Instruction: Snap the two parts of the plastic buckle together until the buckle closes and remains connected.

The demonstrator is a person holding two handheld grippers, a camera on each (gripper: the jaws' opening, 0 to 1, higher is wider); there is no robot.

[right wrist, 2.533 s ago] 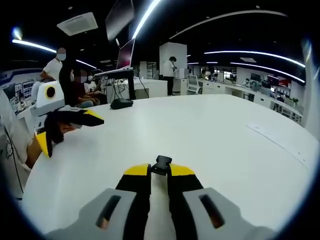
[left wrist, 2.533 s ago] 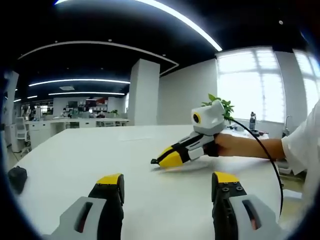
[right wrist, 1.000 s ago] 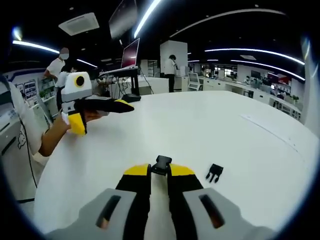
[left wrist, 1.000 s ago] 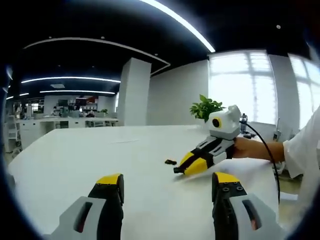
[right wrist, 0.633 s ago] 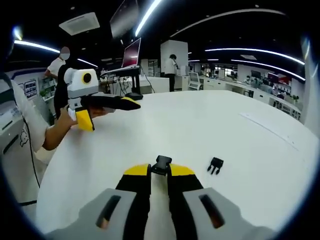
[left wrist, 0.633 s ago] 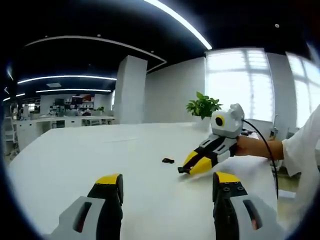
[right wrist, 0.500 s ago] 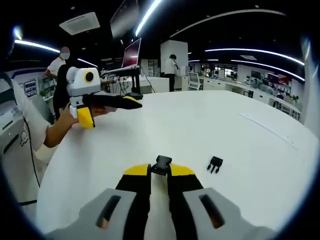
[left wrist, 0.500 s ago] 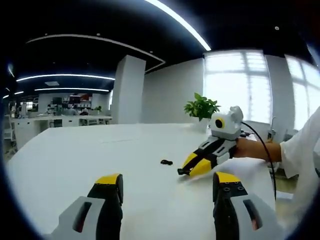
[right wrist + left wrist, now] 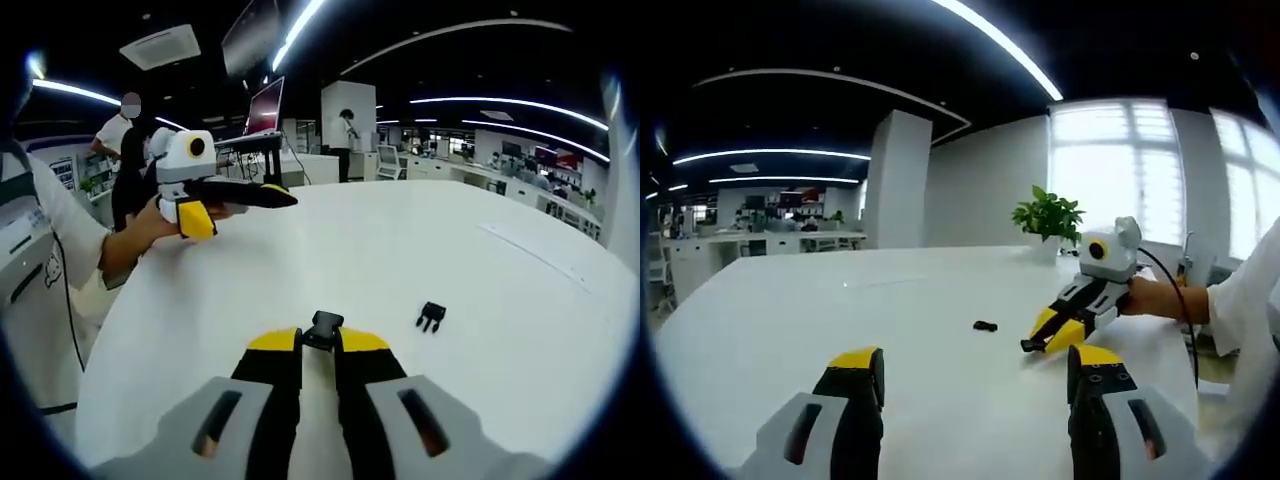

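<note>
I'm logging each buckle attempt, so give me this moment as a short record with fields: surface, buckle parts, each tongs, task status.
surface: white table
held buckle part: black piece clamped between the jaws of the right tongs, low over the table
loose buckle part: small black piece lying on the table, apart from the held one
left tongs: jaws apart, holding nothing, raised above the table
right tongs as seen from the left gripper view: tips near the loose piece
task status: parts not yet joined

no legible txt, labels, or nos.
</note>
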